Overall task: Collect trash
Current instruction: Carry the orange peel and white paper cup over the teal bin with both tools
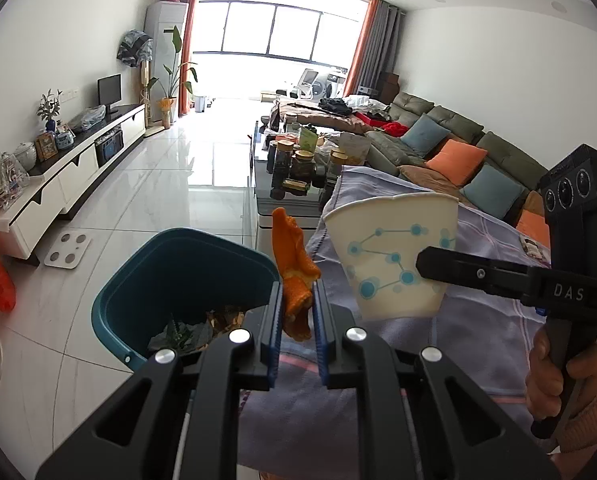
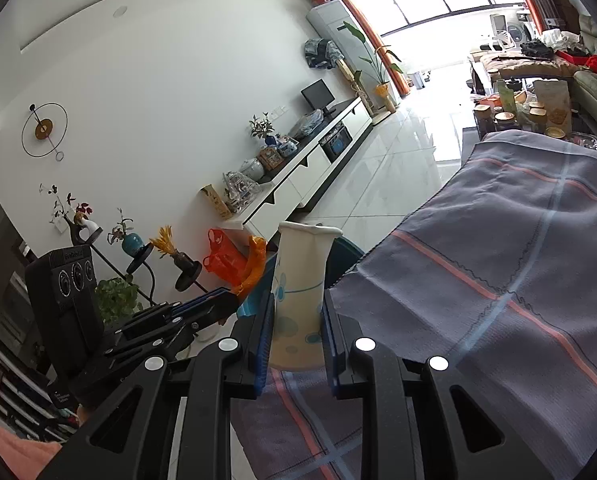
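Both loads held, bin not yet reached.
My left gripper (image 1: 297, 304) clamps peel (image 1: 296, 276), right gripper (image 2: 297, 320) squeezes cup (image 2: 300, 292) (already creased); next I carry both over the bin (image 1: 186, 276).

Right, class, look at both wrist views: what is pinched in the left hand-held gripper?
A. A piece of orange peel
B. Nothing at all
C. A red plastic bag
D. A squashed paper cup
A: the left hand-held gripper is clamped on a piece of orange peel near the teal bin, while the paper cup sits in the right hand-held gripper.
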### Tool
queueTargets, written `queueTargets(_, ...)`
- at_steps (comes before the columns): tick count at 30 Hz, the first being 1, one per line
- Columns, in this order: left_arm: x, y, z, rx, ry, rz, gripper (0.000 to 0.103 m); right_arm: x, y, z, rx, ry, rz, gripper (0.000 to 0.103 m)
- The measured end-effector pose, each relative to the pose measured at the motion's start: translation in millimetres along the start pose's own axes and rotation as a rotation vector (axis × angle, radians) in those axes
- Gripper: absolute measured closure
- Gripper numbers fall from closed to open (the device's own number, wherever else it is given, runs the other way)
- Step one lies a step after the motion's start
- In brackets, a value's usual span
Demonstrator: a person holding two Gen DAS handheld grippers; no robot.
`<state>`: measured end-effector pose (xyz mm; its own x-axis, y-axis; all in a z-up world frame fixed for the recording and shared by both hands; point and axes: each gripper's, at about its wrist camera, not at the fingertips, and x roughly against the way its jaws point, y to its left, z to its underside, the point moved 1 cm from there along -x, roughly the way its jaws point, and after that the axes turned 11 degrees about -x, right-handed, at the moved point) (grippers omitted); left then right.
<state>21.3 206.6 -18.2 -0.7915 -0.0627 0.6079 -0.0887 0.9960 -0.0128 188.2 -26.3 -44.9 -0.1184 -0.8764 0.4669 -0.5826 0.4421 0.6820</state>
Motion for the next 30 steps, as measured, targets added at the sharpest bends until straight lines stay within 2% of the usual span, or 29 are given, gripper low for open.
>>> queueTargets(30, -9, 12, 1, 0.046, 0.013, -0.061, 0.088, -38, 13, -11, 0.036, 0.061, 0.004, 0.081)
